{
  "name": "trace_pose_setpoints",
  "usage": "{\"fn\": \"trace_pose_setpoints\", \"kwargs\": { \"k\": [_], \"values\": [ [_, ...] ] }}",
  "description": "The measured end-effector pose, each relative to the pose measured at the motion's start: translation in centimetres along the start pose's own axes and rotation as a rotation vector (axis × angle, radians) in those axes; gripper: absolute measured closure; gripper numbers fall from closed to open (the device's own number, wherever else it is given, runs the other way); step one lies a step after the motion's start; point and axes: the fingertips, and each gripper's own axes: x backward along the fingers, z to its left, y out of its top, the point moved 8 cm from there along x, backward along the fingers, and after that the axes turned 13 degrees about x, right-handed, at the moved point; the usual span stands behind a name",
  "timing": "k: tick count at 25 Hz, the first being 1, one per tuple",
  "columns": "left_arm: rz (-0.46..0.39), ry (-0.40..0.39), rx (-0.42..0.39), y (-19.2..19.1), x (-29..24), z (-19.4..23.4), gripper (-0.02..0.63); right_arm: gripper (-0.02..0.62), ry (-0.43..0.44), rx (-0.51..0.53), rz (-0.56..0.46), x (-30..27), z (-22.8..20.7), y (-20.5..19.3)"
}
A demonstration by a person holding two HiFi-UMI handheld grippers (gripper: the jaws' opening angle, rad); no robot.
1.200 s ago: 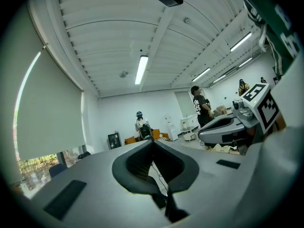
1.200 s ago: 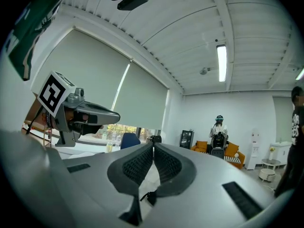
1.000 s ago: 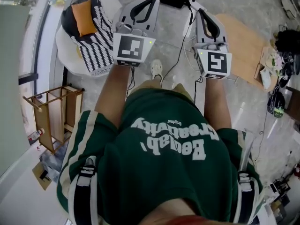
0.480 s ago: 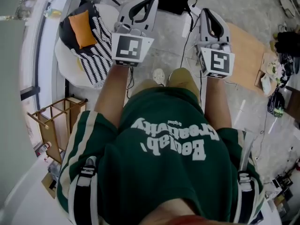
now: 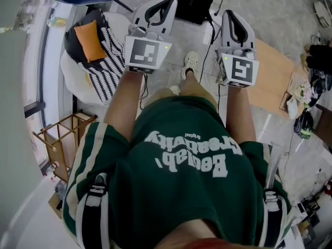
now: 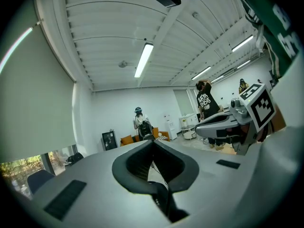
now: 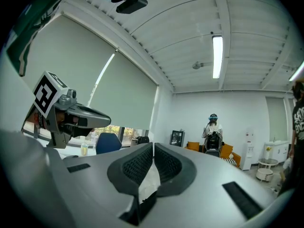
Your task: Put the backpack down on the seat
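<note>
bright ceiling tube lighting, strong fisheye edges.

White round padded seat (image 5: 72,71) sits far L, w/ orange square cushion (image 5: 85,32) and black-and-white striped cloth (image 5: 106,61) on it, cloth to R of cushion. Light wooden slatted rack (image 5: 59,136) stands nearer, L of person's green-shirted torso (image 5: 187,160). Black bag-like item (image 5: 194,1) lies on floor far centre, beyond and btwn left gripper (image 5: 167,3) and right gripper (image 5: 232,15). Flat tan board (image 5: 270,64) lies on floor far R.
</note>
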Motion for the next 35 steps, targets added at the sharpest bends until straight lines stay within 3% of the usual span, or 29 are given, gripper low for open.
{"fn": "trace_pose_setpoints", "kwargs": {
  "k": [7,16,19,23,35],
  "values": [
    [0.006,-0.001,-0.013,1.6,-12.0,3.4,0.588,0.56,0.043,-0.025,-0.01,-11.0,-6.3,-3.1],
    [0.068,0.016,0.02,-5.7,-21.9,7.6,0.588,0.56,0.086,-0.056,-0.027,-20.7,-12.4,-6.7],
    [0.101,0.009,0.0,-5.8,-24.3,8.8,0.588,0.558,0.086,-0.06,-0.021,-22.9,-13.4,-7.8],
    [0.062,0.002,0.018,-5.2,-27.8,11.3,0.588,0.559,0.074,-0.059,-0.011,-26.3,-14.2,-9.1],
    [0.086,-0.092,0.069,-8.5,-41.6,23.6,0.588,0.558,0.021,-0.058,0.097,-42.1,-15.9,-12.4]
  ]
}}
